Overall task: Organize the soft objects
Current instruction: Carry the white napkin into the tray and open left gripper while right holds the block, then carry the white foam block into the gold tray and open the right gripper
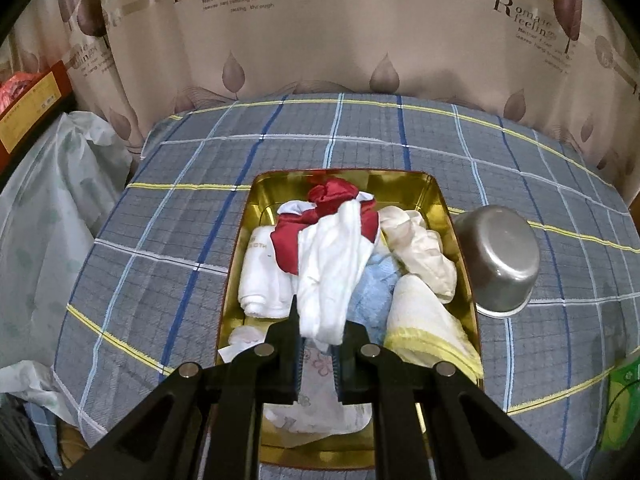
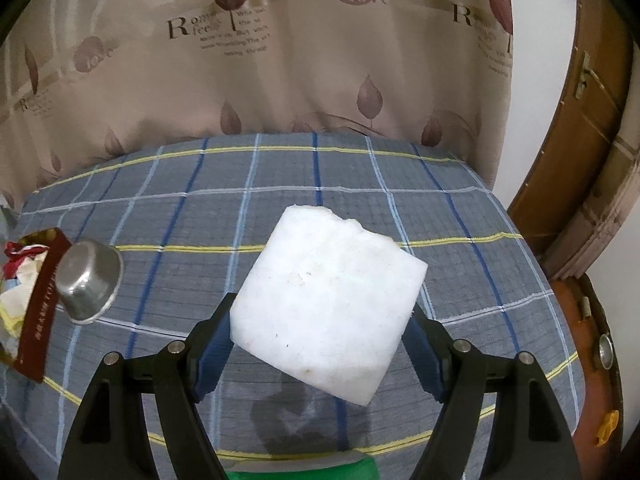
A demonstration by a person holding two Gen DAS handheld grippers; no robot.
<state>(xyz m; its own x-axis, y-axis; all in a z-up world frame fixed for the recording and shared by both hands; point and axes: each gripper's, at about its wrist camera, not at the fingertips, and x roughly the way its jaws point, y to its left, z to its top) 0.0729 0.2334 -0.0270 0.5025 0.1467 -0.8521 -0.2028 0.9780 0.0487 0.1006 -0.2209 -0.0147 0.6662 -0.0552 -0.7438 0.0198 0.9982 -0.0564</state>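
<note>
Holding a white cloth (image 1: pixel 328 276) pinched tight in our left gripper (image 1: pixel 318 344) above the gold tin (image 1: pixel 452 216), we grip a white foam block (image 2: pixel 328 304) with the right gripper (image 2: pixel 320 344) over the checked table (image 2: pixel 160 272).

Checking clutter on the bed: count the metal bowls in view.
1: the metal bowl lies upside down on the plaid cover, right beside the gold tin. None other shows.
</note>
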